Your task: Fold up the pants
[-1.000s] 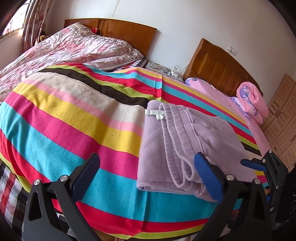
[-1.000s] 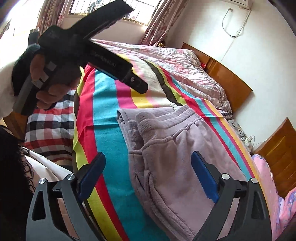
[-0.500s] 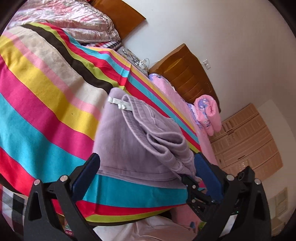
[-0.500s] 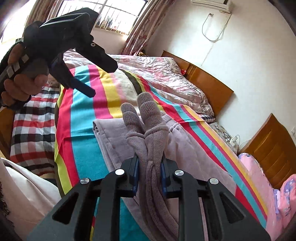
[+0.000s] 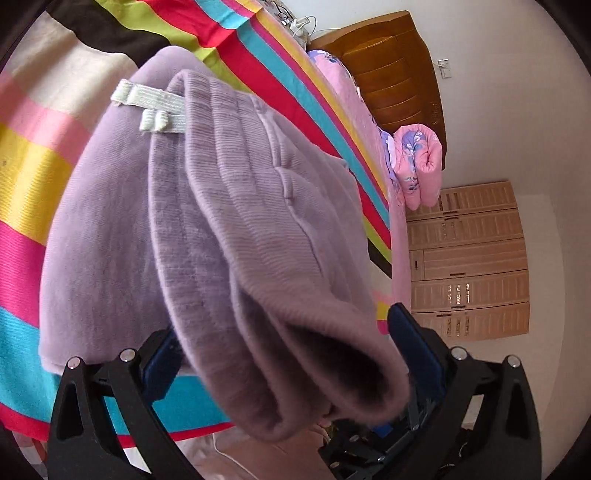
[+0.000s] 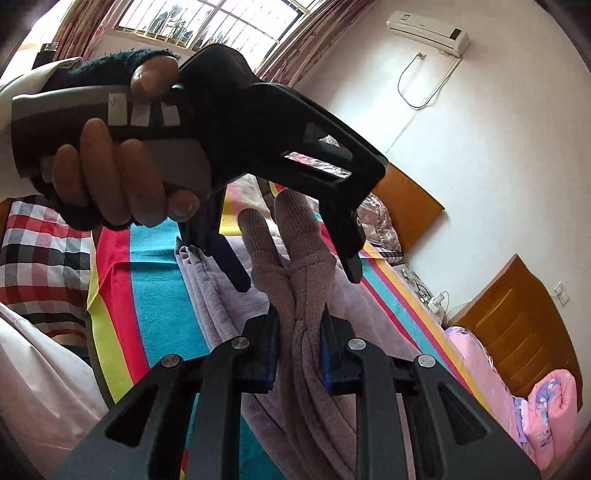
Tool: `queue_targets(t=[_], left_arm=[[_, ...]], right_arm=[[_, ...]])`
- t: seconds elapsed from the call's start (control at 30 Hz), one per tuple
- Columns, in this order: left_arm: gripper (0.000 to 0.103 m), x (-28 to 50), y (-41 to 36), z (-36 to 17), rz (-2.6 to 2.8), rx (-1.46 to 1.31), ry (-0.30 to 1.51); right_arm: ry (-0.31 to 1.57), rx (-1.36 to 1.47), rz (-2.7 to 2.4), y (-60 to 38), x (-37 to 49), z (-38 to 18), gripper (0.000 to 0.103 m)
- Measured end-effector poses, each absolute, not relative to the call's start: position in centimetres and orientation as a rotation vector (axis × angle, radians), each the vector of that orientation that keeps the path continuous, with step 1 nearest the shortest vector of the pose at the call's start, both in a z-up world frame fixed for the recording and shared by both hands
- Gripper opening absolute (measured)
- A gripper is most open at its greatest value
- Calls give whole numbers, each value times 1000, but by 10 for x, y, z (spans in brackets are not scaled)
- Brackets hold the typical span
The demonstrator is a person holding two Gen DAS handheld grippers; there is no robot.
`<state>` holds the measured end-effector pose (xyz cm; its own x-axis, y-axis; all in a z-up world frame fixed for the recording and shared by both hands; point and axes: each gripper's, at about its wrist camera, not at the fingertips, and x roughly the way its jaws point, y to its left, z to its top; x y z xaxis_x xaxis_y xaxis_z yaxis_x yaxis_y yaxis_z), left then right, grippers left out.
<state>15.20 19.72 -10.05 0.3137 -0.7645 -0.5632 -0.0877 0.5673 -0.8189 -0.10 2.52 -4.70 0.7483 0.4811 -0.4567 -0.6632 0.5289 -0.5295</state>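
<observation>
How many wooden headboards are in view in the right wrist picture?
2. The near headboard stands at lower right, behind the pink bedding; the far headboard is mid-frame, partly behind the left hand-held gripper. Others may be hidden.

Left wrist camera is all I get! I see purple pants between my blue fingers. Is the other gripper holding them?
Observer: Yes. The right gripper has just closed on the pants cuffs, pinching both together.
Operator: Are my fingers squeezing too?
Observer: No. The left gripper straddles the pants cuffs from above with its jaws open.
Operator: What else is in the room?
Observer: A barred window, high on the far wall.
</observation>
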Motion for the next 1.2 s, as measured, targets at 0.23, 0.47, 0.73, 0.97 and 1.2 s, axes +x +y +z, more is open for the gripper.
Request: queue_targets(t=[0.23,0.47,0.73,0.97,1.2], left_arm=[[34,181,184,-103,-512,-792,1163],[32,177,192,-116,-509,-784,1144],[30,174,176,-90,-474,-689,1106],[22,179,165,7,-585,-605,940],[21,163,210,-27,-482,-568,912]], right_arm=[[303,-705,670,2,-7,-47,60],[424,-218,471,-157,-23,-41,88],[573,-81,346,-184,-1,-89,86],[603,-263,188,-154,30,-108,83],[607,-260,196,-151,28,-109,83]])
